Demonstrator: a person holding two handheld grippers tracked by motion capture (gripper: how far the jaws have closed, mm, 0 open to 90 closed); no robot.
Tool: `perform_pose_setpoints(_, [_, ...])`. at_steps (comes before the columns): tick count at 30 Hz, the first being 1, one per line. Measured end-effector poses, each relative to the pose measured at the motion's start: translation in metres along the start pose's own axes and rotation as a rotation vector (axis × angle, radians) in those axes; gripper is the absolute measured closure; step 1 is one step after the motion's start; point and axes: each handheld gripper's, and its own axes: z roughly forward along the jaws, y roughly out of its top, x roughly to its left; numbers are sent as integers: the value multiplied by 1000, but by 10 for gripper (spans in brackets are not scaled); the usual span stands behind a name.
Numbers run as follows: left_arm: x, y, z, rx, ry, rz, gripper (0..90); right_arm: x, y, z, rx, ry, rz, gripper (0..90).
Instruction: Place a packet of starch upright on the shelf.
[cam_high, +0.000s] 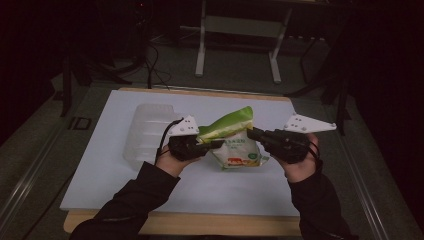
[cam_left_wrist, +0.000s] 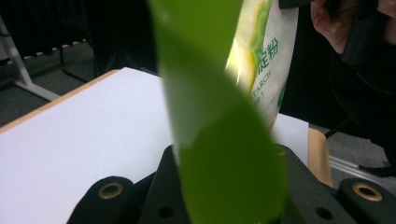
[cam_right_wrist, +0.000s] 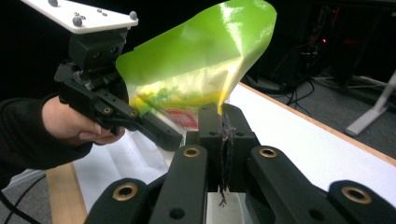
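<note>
Tongs (cam_high: 216, 144) and tongs (cam_high: 251, 133) pinch bag (cam_high: 235, 137) edges.

You hold the bag (cam_high: 235, 140) above the table (cam_high: 115, 170), a gripper at each side (the tray (cam_high: 145, 132) lies left of it).

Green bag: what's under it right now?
The green bag hangs lifted between the left hand-held gripper and right hand-held gripper. Under it lies the white table sheet; the patch directly beneath is covered. The clear plastic container sits off to its left, not below.
</note>
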Motion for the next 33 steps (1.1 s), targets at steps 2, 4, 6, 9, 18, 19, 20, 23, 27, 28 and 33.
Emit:
perform_pose_setpoints(2, [1, 4, -2, 9, 4, 9, 827, -1, -1, -1, -13, -1, -10, 861])
perform_pose_setpoints(4, [1, 8, -5, 10, 20, 21, 827, -3, -2, -3, -27, 14, 9, 808])
perform_pose_setpoints(6, [1, 10, -6, 8, 28, 22, 827, -4, -2, -7, -45, 2, 14, 750])
perform_pose_setpoints(9, [4, 15, -11, 9, 36, 31, 827, -5, -3, -10, -74, -6, 13, 623])
perform_pose_setpoints(18, [21, 29, -36, 6, 46, 58, 829, -22, -29, -11, -99, -8, 48, 133])
perform_pose_setpoints(19, [24, 32, -39, 9, 41, 65, 829, -24, -33, -11, -88, 2, 67, 138])
perform_pose_setpoints(20, [26, 34, -43, 7, 50, 75, 829, -25, -37, -11, -81, 8, 79, 135])
perform_pose_setpoints(23, [34, 39, -55, 5, 50, 80, 829, -29, -48, -10, -52, 27, 107, 124])
perform_pose_setpoints(27, [45, 42, -72, -6, 46, 110, 828, -33, -57, -12, -46, 53, 132, 142])
perform_pose_setpoints(28, [47, 41, -76, -20, 55, 122, 829, -35, -59, -13, -56, 57, 146, 141])
perform_pose_setpoints(33, [61, 33, -95, -73, 17, 126, 831, -40, -67, -19, -109, 125, 184, 184])
